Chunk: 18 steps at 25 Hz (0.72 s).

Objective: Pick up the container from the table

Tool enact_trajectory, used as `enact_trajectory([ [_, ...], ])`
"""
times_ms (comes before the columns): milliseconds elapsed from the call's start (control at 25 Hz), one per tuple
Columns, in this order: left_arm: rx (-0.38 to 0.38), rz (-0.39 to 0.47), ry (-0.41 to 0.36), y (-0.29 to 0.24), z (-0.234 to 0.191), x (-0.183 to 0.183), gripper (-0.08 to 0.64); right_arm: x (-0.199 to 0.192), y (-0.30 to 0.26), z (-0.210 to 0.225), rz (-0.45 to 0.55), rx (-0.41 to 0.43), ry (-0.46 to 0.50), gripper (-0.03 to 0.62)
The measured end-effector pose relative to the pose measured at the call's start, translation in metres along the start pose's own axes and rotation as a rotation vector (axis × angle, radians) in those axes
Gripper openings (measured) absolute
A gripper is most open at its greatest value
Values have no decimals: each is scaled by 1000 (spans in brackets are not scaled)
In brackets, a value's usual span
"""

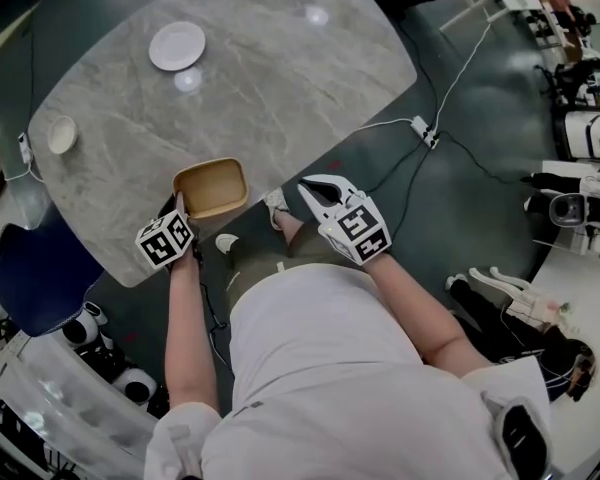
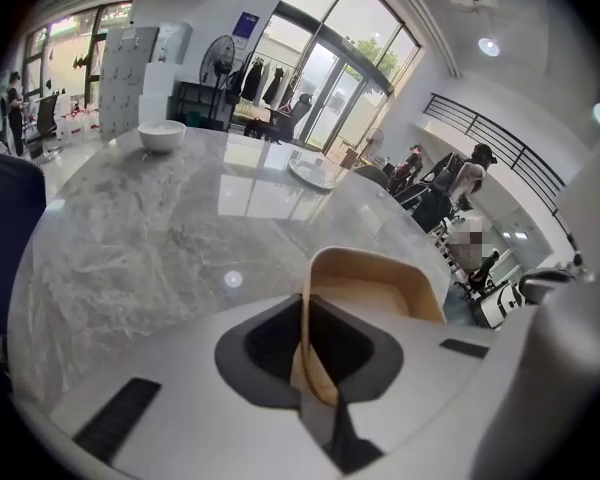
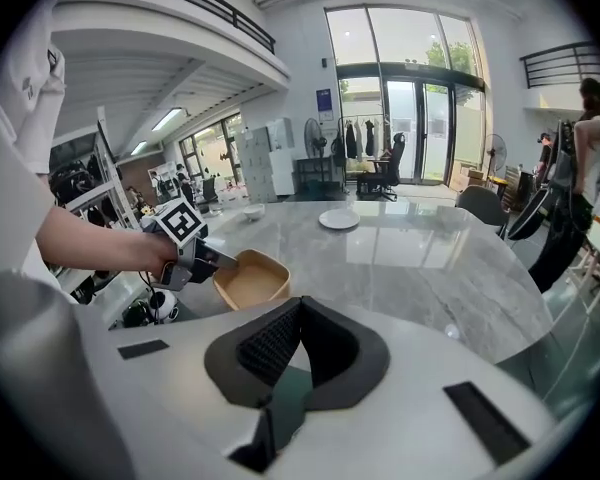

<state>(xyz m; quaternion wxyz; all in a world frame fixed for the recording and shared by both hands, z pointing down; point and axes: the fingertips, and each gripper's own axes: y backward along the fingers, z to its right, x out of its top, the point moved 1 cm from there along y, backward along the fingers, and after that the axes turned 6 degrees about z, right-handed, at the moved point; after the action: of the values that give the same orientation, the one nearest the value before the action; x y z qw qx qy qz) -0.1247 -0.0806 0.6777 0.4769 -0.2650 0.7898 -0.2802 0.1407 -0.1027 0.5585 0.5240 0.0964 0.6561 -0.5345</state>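
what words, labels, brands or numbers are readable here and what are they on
No readable text in any view.
The blue sign on the far wall: too small and blurred to read.
The left cube and right cube: square marker patterns, no letters.
The container: no print visible.

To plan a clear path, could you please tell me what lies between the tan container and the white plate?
The head view shows only bare marble table between the tan container and the white plate, plus a light reflection.
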Motion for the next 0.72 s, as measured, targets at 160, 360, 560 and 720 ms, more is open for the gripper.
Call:
enact_trajectory([
  [160,14,47,-5,18,1,12,23,10,-6,-5,22,38,23,11],
  [360,38,113,-19,44,6,32,23,31,-16,-8,60,86,57,11],
  [560,71,198,-46,81,10,58,23,59,-21,-22,104,145,104,11],
  [720,77,273,-63,107,19,82,23,86,-23,-31,152,196,134,11],
])
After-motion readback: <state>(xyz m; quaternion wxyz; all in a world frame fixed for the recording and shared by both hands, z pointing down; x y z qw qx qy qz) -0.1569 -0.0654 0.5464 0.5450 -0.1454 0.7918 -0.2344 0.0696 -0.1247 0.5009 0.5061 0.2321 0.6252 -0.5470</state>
